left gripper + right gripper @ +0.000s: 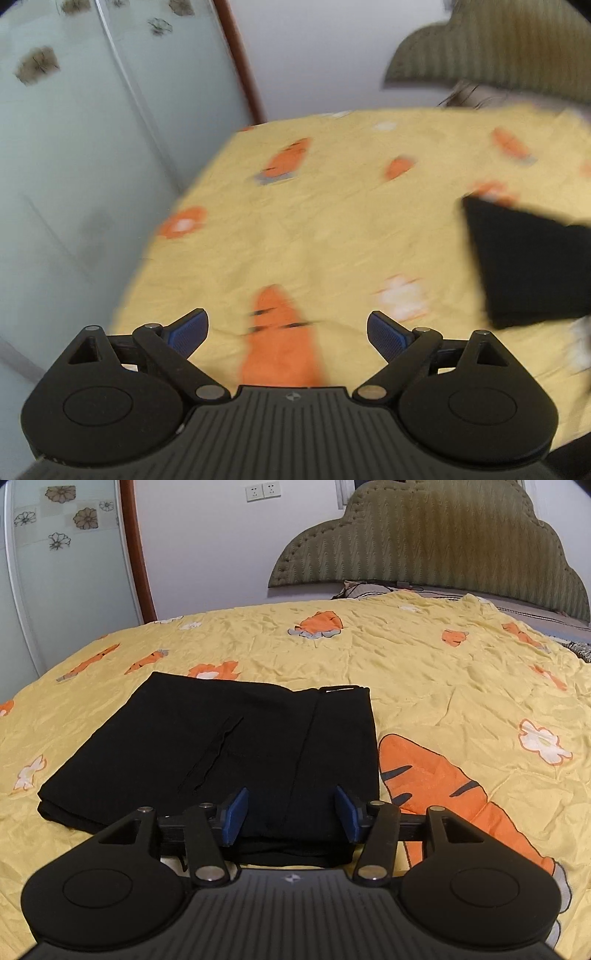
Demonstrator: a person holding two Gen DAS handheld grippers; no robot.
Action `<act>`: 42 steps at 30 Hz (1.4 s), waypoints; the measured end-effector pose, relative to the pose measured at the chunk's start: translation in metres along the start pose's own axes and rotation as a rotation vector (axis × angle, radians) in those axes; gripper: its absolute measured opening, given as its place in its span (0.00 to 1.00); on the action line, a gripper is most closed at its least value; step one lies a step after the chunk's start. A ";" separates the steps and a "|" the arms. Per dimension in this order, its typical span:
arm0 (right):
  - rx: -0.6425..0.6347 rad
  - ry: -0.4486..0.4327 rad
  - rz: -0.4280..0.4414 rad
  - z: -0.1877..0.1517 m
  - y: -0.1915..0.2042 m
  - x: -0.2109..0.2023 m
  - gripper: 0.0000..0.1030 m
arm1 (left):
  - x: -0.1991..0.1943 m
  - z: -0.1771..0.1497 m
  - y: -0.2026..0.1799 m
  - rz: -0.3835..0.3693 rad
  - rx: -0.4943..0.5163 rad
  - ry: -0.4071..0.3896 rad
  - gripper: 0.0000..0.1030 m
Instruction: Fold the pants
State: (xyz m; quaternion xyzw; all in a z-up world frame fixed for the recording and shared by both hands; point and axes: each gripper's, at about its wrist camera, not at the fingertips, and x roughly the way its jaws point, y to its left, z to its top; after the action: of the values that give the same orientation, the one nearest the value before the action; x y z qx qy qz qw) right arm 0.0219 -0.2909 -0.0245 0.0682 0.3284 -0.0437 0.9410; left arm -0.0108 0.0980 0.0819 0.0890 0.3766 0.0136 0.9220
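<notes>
Garment: black soft-cloth pants (221,753), folded into a flat stacked rectangle, lying on the yellow carrot-print bedspread (424,672); centre-left of the right wrist view, right edge of the blurred left wrist view (532,266).
Handling: judged light, limp and not fragile; layers likely to slide apart if lifted by one corner.
Where to take hold: pinch all layers at the thick folded edge at lower centre, or at two corners together.
Right tongs (291,818): released, blue pads parted above the near edge of the pants, nothing pinched.
Left tongs (288,334): released, spread wide over bare bedspread, well apart from the pants.
Writing: none readable; small white tag (340,689) at the waistband, too small to read.
</notes>
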 end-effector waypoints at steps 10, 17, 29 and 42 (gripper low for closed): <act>-0.060 -0.032 0.009 -0.012 0.028 -0.062 0.50 | 0.063 -0.037 -0.181 -0.339 0.126 -0.063 0.89; -0.068 -0.026 0.011 -0.029 0.049 -0.070 0.64 | 0.086 -0.057 -0.187 -0.331 0.131 -0.021 0.91; -0.048 -0.014 -0.019 -0.039 0.067 -0.063 0.75 | 0.082 -0.069 -0.174 -0.282 0.058 -0.028 0.92; 0.050 0.022 -0.033 -0.044 0.059 -0.054 0.81 | 0.088 -0.080 -0.167 -0.245 0.039 -0.017 0.92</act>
State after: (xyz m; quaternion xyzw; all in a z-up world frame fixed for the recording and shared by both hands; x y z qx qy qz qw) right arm -0.0398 -0.2239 -0.0186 0.0865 0.3385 -0.0665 0.9346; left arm -0.0110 -0.0457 -0.0643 0.0604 0.3772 -0.1074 0.9179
